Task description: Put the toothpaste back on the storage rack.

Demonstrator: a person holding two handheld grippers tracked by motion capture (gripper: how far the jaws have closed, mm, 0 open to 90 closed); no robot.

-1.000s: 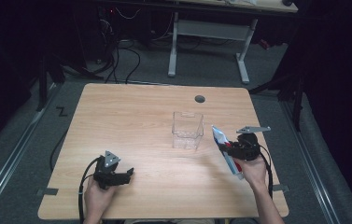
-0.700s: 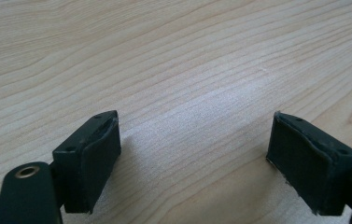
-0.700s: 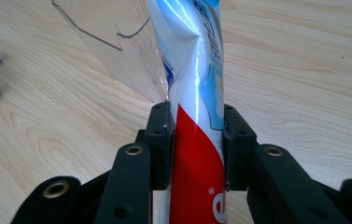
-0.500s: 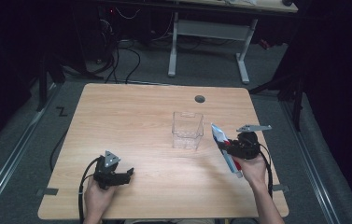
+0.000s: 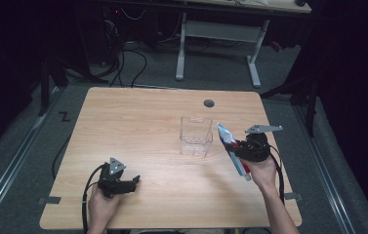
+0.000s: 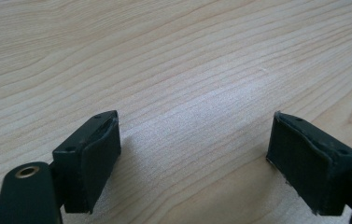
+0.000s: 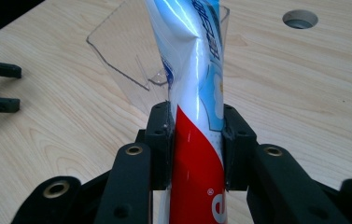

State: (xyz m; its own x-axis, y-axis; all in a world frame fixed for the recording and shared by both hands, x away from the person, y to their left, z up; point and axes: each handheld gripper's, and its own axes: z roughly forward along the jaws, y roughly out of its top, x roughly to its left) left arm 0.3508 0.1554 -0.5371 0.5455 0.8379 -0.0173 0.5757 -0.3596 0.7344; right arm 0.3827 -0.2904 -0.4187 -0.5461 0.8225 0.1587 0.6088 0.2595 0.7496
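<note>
A toothpaste tube (image 5: 231, 147), red, white and blue, is clamped between the jaws of my right gripper (image 5: 240, 147) at the table's right side. Seen along the jaws, the tube (image 7: 194, 107) rises from my right gripper (image 7: 196, 140) and leans toward a clear plastic box (image 7: 131, 51). That open-topped box (image 5: 196, 136) stands upright just left of the tube's upper end. My left gripper (image 5: 133, 183) rests near the table's front left, open. Its jaws stand wide apart over bare wood around the left gripper's gap (image 6: 194, 154).
A round cable hole (image 5: 209, 103) lies in the wooden table (image 5: 137, 126) behind the box. Dark floor, cables and a white desk frame (image 5: 220, 34) lie beyond the far edge. The left gripper's fingertips (image 7: 1, 70) show far off in the right gripper view.
The right gripper has tipped the tube's upper end slightly closer to the clear box. The left gripper has stayed put.
</note>
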